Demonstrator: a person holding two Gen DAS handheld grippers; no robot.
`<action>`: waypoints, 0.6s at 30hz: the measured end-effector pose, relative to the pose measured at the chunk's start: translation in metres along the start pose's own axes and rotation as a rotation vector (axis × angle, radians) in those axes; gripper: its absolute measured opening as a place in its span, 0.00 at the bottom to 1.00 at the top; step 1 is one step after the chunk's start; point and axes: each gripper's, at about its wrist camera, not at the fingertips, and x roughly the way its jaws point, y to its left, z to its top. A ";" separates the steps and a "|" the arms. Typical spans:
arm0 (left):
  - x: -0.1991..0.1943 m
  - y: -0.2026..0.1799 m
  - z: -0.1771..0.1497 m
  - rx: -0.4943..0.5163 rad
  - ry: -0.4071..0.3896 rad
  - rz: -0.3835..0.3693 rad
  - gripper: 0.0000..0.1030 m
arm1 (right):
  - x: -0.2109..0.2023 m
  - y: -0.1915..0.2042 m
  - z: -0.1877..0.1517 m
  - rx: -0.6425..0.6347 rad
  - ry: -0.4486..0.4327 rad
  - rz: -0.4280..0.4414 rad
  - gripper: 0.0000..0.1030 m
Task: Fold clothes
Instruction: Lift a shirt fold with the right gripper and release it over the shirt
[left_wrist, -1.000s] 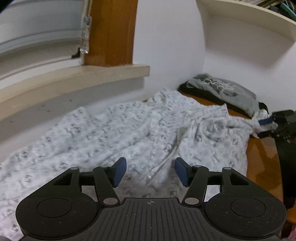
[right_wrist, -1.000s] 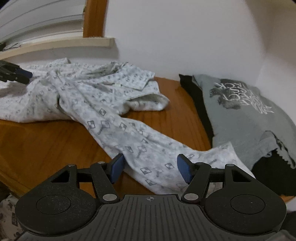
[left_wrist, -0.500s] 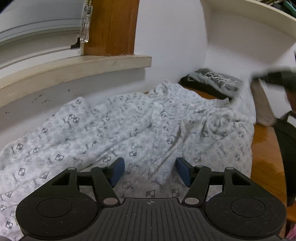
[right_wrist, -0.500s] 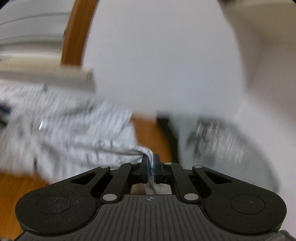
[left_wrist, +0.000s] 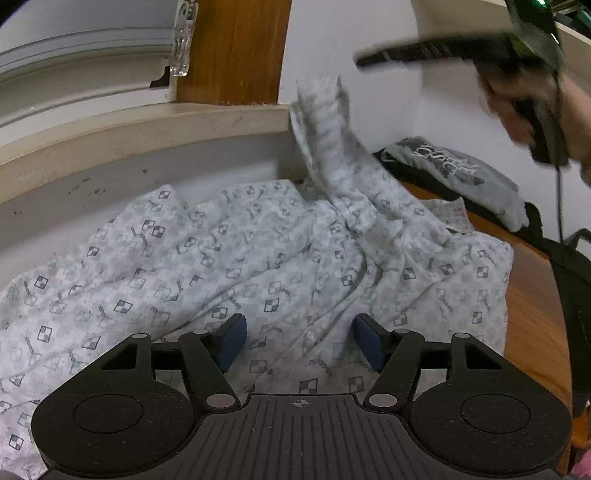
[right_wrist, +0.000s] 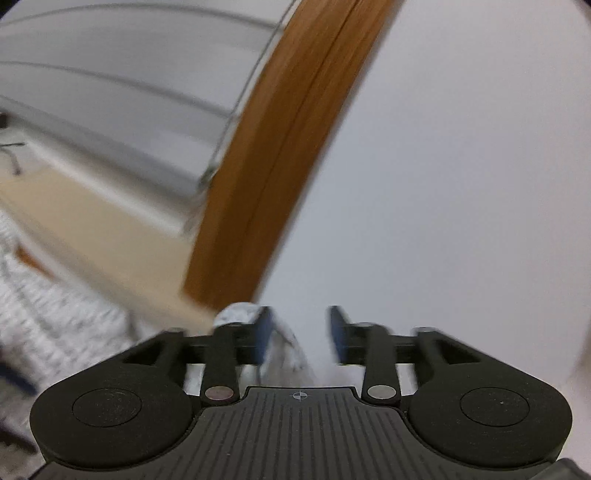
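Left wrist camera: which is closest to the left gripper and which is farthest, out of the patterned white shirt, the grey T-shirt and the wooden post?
1. Patterned white shirt, right under the left gripper.
2. Grey T-shirt, back right.
3. Wooden post, up behind the ledge; too close to call with the T-shirt.

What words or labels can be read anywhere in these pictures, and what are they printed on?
Folded grey T-shirt with a white and black print: lettering there, seen at an angle and too distorted to read.
White shirt with small checked squares: tiny repeated dark marks, too small to read.
Nothing else carries text.
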 end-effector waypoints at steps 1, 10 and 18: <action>0.000 -0.001 0.000 0.002 0.002 0.001 0.68 | -0.002 -0.002 -0.010 0.019 0.028 0.020 0.45; 0.001 -0.002 0.000 0.008 0.000 0.008 0.69 | -0.015 -0.023 -0.107 0.312 0.236 0.201 0.45; -0.002 0.004 -0.001 -0.032 -0.014 -0.008 0.69 | -0.006 0.008 -0.112 0.381 0.346 0.320 0.40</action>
